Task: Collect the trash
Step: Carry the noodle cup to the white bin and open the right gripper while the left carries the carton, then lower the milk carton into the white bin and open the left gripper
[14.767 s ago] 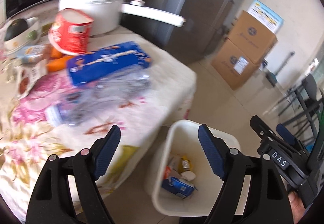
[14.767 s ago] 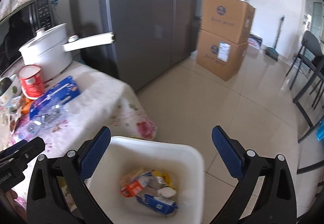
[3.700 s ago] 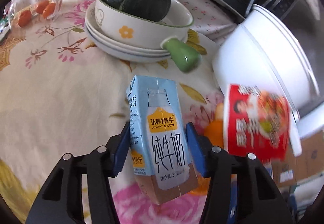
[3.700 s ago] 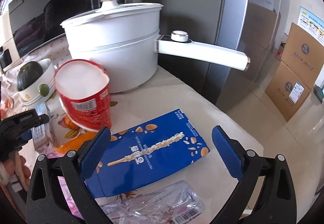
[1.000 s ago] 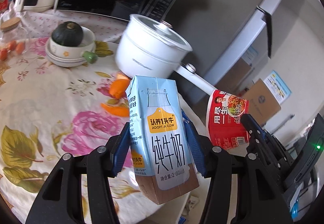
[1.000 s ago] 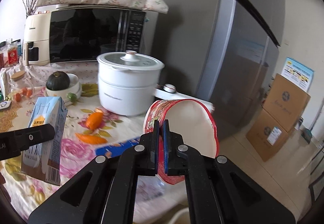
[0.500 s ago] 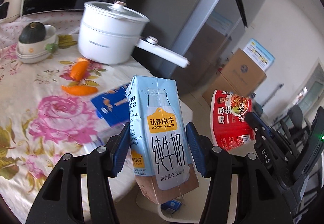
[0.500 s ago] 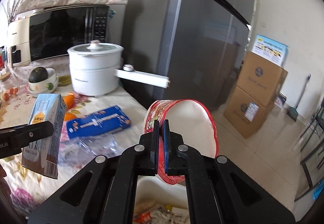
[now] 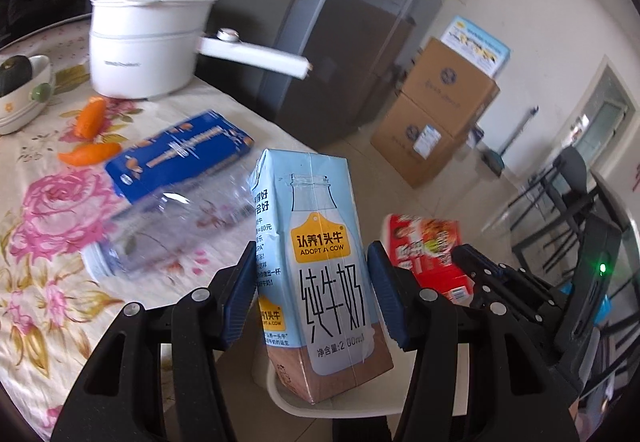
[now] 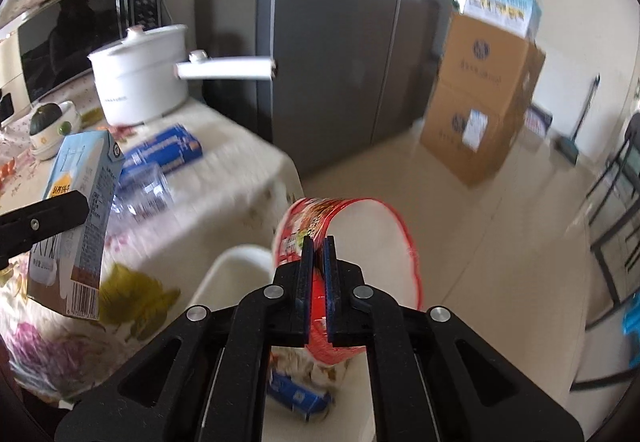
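Observation:
My left gripper (image 9: 312, 282) is shut on a light blue milk carton (image 9: 320, 262) and holds it upright in the air over the white trash bin (image 9: 280, 390) beside the table. The carton also shows at the left of the right wrist view (image 10: 76, 218). My right gripper (image 10: 317, 246) is shut on the rim of a red instant noodle cup (image 10: 352, 262), tilted with its white inside showing, above the bin (image 10: 224, 274). The cup shows in the left wrist view (image 9: 428, 246). Some trash (image 10: 296, 394) lies in the bin.
On the floral tablecloth (image 9: 48, 242) lie a clear crushed plastic bottle (image 9: 160, 226), a blue packet (image 9: 180, 158), carrots (image 9: 92, 114), a white pot with a long handle (image 9: 144, 42) and a bowl (image 9: 20, 94). A grey fridge (image 10: 340, 22), cardboard boxes (image 10: 484, 90) and chairs (image 9: 560, 194) stand around.
Both grippers have swung away from the table toward the bin and lowered. The bin and its trash now show under the noodle cup. The carton and cup stay gripped.

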`<move>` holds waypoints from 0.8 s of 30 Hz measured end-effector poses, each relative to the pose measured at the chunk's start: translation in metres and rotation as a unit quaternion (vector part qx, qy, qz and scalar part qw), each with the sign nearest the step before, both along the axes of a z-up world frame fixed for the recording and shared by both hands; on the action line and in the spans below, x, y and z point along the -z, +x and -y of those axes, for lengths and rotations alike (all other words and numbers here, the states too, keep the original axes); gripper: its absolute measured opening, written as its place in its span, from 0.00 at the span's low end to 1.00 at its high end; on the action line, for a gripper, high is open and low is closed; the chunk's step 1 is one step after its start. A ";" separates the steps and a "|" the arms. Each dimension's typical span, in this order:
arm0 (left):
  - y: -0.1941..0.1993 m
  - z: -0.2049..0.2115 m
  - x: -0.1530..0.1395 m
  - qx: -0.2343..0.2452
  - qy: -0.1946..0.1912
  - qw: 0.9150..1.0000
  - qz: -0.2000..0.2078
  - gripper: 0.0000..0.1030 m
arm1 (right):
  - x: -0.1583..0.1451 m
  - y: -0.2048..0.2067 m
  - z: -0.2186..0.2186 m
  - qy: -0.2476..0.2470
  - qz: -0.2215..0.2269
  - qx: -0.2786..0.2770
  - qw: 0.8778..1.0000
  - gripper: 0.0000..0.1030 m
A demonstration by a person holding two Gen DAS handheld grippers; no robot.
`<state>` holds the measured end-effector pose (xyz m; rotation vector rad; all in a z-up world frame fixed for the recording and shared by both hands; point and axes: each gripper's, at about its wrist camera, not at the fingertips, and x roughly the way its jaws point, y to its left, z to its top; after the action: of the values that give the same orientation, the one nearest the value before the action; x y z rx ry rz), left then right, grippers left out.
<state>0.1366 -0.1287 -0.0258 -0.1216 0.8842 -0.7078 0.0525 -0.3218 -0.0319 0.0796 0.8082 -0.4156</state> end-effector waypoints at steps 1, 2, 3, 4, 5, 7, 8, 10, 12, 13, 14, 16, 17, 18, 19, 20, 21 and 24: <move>-0.002 0.003 0.002 0.005 0.003 1.000 -0.002 0.53 | 0.000 -0.002 0.003 0.002 0.000 0.004 1.000 0.18; -0.004 0.007 0.004 0.009 0.006 1.000 -0.003 0.53 | 0.000 -0.005 0.006 0.003 0.003 0.010 1.000 0.22; -0.005 0.012 0.007 0.015 0.009 1.000 -0.005 0.53 | -0.002 -0.008 0.008 0.001 0.007 0.017 1.000 0.30; -0.007 0.016 0.009 0.019 0.011 1.000 -0.007 0.53 | -0.004 -0.011 0.012 -0.001 0.012 0.025 1.000 0.32; -0.009 0.019 0.011 0.024 0.013 1.000 -0.008 0.53 | -0.005 -0.013 0.014 -0.001 0.015 0.030 0.999 0.33; -0.013 0.029 0.015 0.035 0.016 0.999 -0.011 0.53 | -0.008 -0.018 0.023 -0.003 0.020 0.052 0.998 0.42; -0.014 0.032 0.016 0.039 0.017 0.999 -0.012 0.53 | -0.008 -0.019 0.026 -0.005 0.022 0.061 0.998 0.45; -0.019 0.041 0.019 0.050 0.021 0.998 -0.012 0.53 | -0.010 -0.024 0.033 -0.021 0.028 0.089 0.995 0.62; -0.023 0.050 0.021 0.062 0.025 0.998 -0.013 0.53 | -0.013 -0.028 0.038 -0.038 0.036 0.110 0.993 0.76; -0.025 0.054 0.023 0.067 0.027 0.997 -0.013 0.53 | -0.015 -0.031 0.041 -0.047 0.041 0.123 0.990 0.82; -0.027 0.058 0.024 0.072 0.028 0.997 -0.013 0.53 | -0.016 -0.033 0.044 -0.053 0.044 0.132 0.989 0.84; -0.029 0.065 0.026 0.078 0.031 0.996 -0.014 0.53 | -0.017 -0.037 0.050 -0.065 0.049 0.155 0.985 0.92; -0.030 0.068 0.027 0.082 0.032 0.996 -0.015 0.53 | -0.017 -0.039 0.053 -0.069 0.049 0.163 0.983 0.93; -0.031 0.072 0.029 0.087 0.034 0.995 -0.018 0.53 | -0.017 -0.041 0.057 -0.070 0.048 0.170 0.982 0.93; -0.032 0.074 0.030 0.090 0.035 0.995 -0.019 0.53 | -0.016 -0.043 0.060 -0.069 0.046 0.176 0.981 0.93; -0.032 0.077 0.032 0.093 0.036 0.995 -0.020 0.53 | -0.015 -0.044 0.064 -0.069 0.044 0.183 0.980 0.93; -0.033 0.082 0.034 0.098 0.038 0.994 -0.022 0.53 | -0.014 -0.045 0.067 -0.068 0.042 0.187 0.979 0.93; -0.036 0.092 0.038 0.108 0.042 0.993 -0.028 0.53 | -0.011 -0.049 0.077 -0.067 0.036 0.202 0.976 0.93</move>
<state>0.1009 -0.2204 -0.0641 0.0318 0.9885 -0.8709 0.0031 -0.3984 -0.0205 0.1329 0.6900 -0.8466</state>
